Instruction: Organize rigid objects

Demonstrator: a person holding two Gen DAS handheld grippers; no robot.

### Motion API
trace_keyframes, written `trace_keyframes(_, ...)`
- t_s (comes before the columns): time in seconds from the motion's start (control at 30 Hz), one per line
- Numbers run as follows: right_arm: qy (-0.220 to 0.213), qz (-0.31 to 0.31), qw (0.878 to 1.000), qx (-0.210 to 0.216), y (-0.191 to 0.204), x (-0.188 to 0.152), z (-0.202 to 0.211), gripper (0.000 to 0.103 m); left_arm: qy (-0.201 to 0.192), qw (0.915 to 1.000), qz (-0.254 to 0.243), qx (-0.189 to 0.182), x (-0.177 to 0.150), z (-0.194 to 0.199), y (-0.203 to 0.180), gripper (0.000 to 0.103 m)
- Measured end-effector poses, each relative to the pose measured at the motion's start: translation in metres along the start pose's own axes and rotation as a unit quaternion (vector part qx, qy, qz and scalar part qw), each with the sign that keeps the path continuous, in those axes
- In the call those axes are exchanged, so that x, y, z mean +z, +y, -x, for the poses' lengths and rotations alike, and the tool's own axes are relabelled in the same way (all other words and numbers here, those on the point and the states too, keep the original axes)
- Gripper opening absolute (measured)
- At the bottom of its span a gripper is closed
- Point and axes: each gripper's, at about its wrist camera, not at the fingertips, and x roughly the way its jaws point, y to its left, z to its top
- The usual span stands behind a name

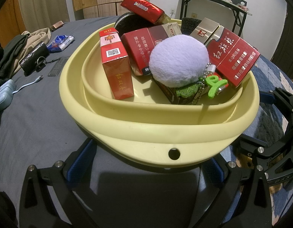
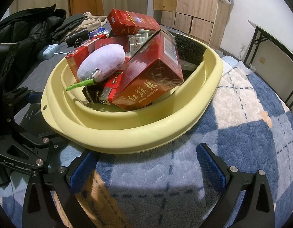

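While my left gripper stands wide open and empty, its 2 fingers flank the near rim of the yellow basin, which sits on the bed just ahead. My right gripper gapes empty just short of that basin, full of red boxes.

indoor light is fairly bright and comes from above, leaving dark, soft-edged shadows on the blanket just ahead of both cameras. glare flares on the glossy red cigarette box and on the basin rim. strong fisheye bending and black vignetting at the corners; focus is sharp centrally.
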Motion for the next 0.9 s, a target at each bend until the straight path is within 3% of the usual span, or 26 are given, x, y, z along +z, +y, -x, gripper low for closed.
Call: trace_keyframes(0.9,0.000,0.000,1.000,0.000,0.0002,0.0000,0.0004,0.103,0.000,1.0000,0.000,0.000,0.0001,-0.0002,-0.0002,0.103)
